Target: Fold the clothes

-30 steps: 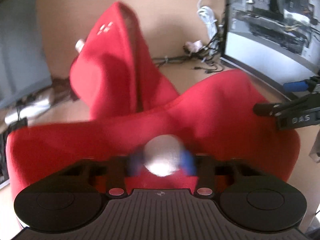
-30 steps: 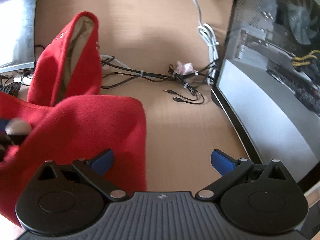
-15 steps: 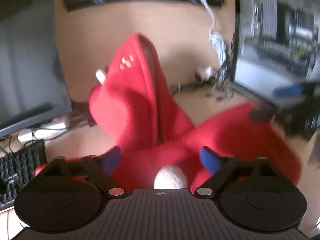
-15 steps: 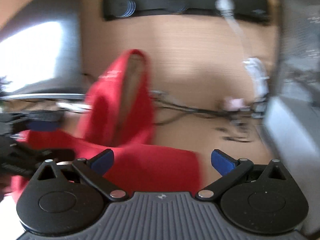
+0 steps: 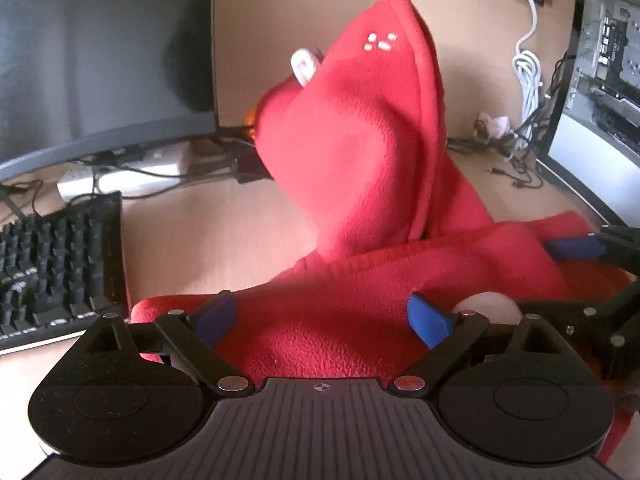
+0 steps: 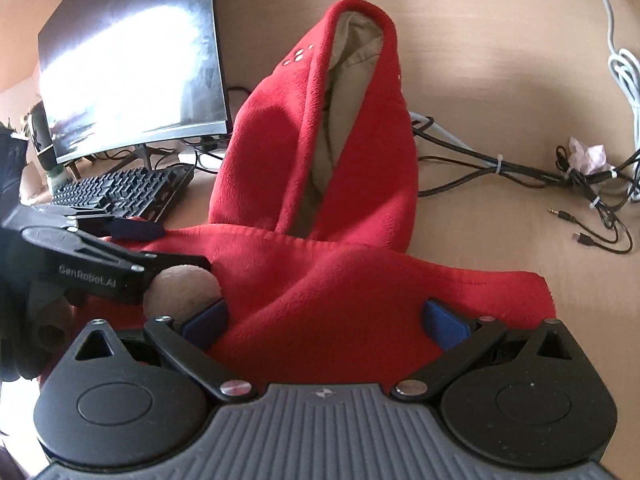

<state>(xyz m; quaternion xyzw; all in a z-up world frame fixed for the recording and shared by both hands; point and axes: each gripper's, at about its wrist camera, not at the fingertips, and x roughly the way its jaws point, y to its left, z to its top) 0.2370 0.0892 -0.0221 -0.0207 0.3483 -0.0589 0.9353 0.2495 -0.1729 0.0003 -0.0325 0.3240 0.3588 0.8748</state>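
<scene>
A red fleece hooded garment lies bunched on the wooden desk, its hood standing upright and showing a beige lining. My left gripper is open, its blue pads wide apart over the red body fabric. My right gripper is open too, straddling the same fabric from the right. A white pompom sits between the two grippers. In the right wrist view the left gripper shows side-on at the left. In the left wrist view the right gripper pokes in from the right edge.
A black keyboard and a dark monitor stand to the left. Tangled cables and a coiled white lead lie at the back right. A glass-sided computer case borders the right. Bare desk shows beside the hood.
My left gripper, shut near the pompom a second ago, has opened. Both grippers have drawn close together over the red fabric, and the views have swung left toward the monitor and keyboard.
</scene>
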